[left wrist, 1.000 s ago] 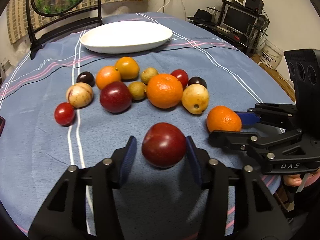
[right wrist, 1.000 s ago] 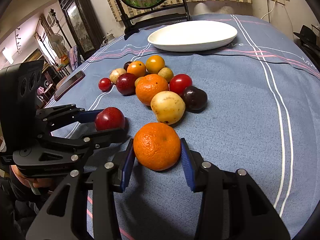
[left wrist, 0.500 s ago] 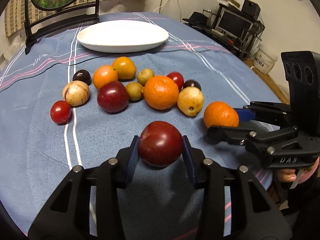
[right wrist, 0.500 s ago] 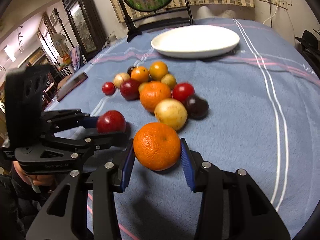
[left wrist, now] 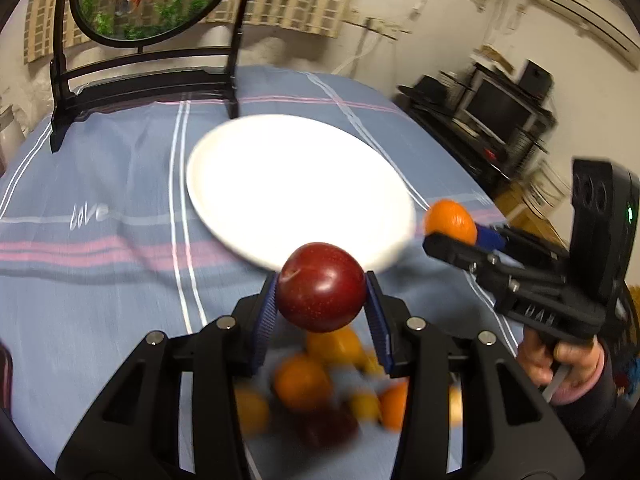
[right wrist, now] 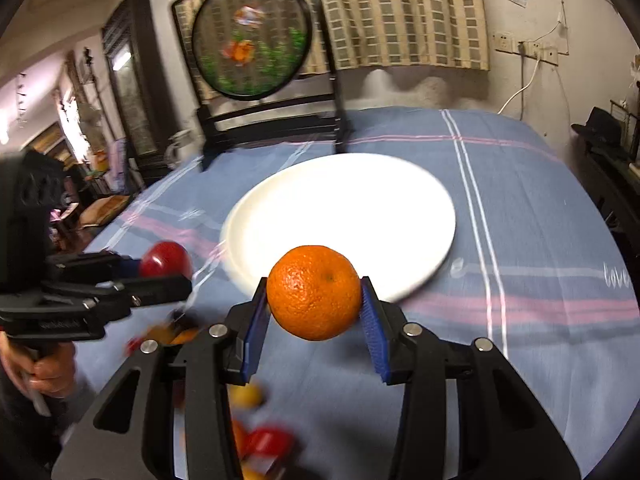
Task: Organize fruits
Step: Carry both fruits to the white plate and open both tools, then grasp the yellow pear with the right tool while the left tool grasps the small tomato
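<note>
Dark red plum (left wrist: 320, 303) clamped between the blue pads of the left gripper (left wrist: 321, 320), lifted off the surface (left wrist: 100, 280), in front of the near rim of the white plate (left wrist: 296, 192). Orange mandarin (right wrist: 314, 297) clamped in the right gripper (right wrist: 314, 316), also lifted, at the plate's near edge. Plate bare. Remaining fruits (left wrist: 320, 392) blurred on the blue striped cloth below the fingers. Hand (left wrist: 560, 364) holds the right gripper's handle.
</note>
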A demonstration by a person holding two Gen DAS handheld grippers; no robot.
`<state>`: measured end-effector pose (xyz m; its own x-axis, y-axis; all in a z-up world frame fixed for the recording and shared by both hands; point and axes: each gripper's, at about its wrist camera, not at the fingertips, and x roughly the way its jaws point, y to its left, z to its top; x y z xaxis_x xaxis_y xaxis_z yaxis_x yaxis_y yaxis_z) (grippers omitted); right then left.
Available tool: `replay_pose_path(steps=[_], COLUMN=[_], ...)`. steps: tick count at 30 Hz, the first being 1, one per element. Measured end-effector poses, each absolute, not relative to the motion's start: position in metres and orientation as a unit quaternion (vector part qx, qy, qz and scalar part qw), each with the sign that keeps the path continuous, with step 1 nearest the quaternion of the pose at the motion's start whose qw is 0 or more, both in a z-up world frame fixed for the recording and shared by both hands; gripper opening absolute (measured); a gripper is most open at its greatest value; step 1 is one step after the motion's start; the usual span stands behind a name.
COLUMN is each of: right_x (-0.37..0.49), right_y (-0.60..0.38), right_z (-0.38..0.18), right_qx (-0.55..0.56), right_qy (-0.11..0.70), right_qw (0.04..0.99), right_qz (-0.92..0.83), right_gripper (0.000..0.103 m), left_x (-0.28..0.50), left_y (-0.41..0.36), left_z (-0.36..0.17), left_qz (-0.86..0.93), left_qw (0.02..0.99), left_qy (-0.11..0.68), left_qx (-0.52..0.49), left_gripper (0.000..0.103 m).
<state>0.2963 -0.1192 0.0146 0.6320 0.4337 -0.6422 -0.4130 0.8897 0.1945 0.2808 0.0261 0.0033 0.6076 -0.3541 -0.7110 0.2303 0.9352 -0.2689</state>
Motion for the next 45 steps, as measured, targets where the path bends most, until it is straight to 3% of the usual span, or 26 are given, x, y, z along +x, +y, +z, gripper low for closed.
replay_pose_path(steps=[8, 18, 19, 20, 21, 22, 23, 32, 45], right_x=[0.359, 0.367, 0.367, 0.368, 0.368, 0.367, 0.364, 0.288, 0.158], right_y=[-0.107, -0.093, -0.094, -0.093, -0.093, -0.092, -0.093, -0.117, -0.124], right_z=[-0.017, -0.029, -0.030, -0.030, -0.029, -0.027, -0.023, 0.005, -0.015], right_qx=[-0.008, -0.050, -0.051, -0.053, -0.054, -0.057, -0.059, -0.037, -0.014], right_qy=[0.410, 0.424, 0.424, 0.425, 0.423, 0.422, 0.419, 0.376, 0.405], right_qw=[0.890, 0.882, 0.883, 0.883, 0.883, 0.884, 0.885, 0.902, 0.882], right_qz=[0.200, 0.198, 0.197, 0.195, 0.194, 0.194, 0.194, 0.208, 0.239], right_gripper=[0.044, 0.044, 0.045, 0.048, 0.050, 0.050, 0.050, 0.053, 0.053], left_x=[0.365, 0.377, 0.376, 0.374, 0.372, 0.368, 0.364, 0.275, 0.128], left_y=[0.026, 0.017, 0.017, 0.017, 0.018, 0.018, 0.019, 0.037, 0.061], left_z=[-0.027, -0.047, -0.047, -0.045, -0.042, -0.038, -0.032, 0.009, -0.024], left_qz=[-0.130, -0.107, -0.103, -0.100, -0.096, -0.089, -0.078, -0.066, -0.070], left_qw=[0.873, 0.870, 0.871, 0.874, 0.879, 0.885, 0.892, 0.919, 0.921], left_qy=[0.465, 0.480, 0.478, 0.474, 0.467, 0.457, 0.445, 0.387, 0.384], left_qx=[-0.069, -0.035, -0.034, -0.032, -0.029, -0.024, -0.015, 0.037, 0.003], left_gripper=[0.043, 0.043, 0.045, 0.056, 0.060, 0.073, 0.079, 0.092, 0.096])
